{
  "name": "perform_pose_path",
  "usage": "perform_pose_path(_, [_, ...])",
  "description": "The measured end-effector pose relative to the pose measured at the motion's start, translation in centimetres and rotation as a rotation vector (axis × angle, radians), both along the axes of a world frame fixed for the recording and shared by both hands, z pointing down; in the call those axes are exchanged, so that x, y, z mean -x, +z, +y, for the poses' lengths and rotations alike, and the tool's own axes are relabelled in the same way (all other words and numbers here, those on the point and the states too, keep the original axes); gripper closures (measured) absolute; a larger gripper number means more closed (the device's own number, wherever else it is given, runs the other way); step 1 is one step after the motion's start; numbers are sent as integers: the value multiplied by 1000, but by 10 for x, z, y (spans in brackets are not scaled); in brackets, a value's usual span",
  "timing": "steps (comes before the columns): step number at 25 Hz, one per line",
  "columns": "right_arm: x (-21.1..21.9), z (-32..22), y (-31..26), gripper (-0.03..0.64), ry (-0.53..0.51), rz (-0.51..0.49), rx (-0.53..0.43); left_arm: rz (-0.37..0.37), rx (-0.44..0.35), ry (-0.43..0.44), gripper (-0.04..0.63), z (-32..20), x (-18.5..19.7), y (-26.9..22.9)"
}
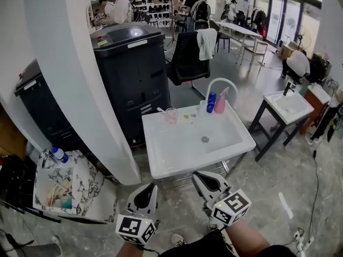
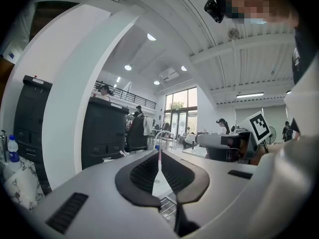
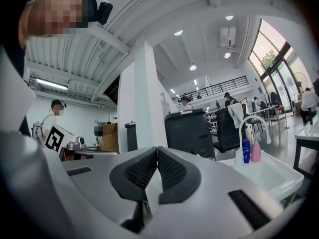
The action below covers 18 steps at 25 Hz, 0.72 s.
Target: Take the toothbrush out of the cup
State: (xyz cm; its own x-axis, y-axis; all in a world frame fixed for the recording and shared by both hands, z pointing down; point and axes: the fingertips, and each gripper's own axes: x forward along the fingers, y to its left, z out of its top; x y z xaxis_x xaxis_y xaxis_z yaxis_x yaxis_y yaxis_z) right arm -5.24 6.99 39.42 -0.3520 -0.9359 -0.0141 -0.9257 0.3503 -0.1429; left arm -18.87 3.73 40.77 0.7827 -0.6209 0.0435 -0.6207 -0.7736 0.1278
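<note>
A clear cup stands on the back left rim of the white sink, and a white toothbrush sticks out of it toward the left. Both grippers hang in front of the sink's near edge, well short of the cup. My left gripper is shut with nothing between its jaws. My right gripper is also shut and empty. In neither gripper view can I make out the cup clearly.
A blue bottle and a pink spray bottle stand by the white faucet. A black cabinet and a white pillar rise behind the sink. A marble-patterned stand is at left, a second sink at right.
</note>
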Motion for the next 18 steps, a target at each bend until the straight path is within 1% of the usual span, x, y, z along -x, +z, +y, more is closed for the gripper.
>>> perform_pose_path(4, [-4, 1, 0, 598, 16, -10, 3, -7, -5, 12, 575, 0, -1, 2])
perform_pose_path(9, [-11, 2, 0, 595, 18, -29, 0, -9, 10, 5, 574, 0, -5, -1])
perform_pose_path(10, [-12, 1, 1, 571, 17, -33, 0, -10, 9, 6, 568, 0, -6, -1])
perform_pose_path(11, [-14, 0, 1, 540, 16, -35, -1, -13, 5, 9, 542, -1, -9, 0])
perform_pose_path(13, [-18, -3, 1, 514, 14, -36, -5, -20, -4, 12, 492, -3, -13, 3])
perform_pose_path(16, [-25, -10, 1, 494, 8, -36, -8, -27, -5, -2, 432, -9, -19, 4])
perform_pose_path(18, [-32, -16, 0, 486, 2, -40, -9, -27, -2, -17, 411, -14, -24, 2])
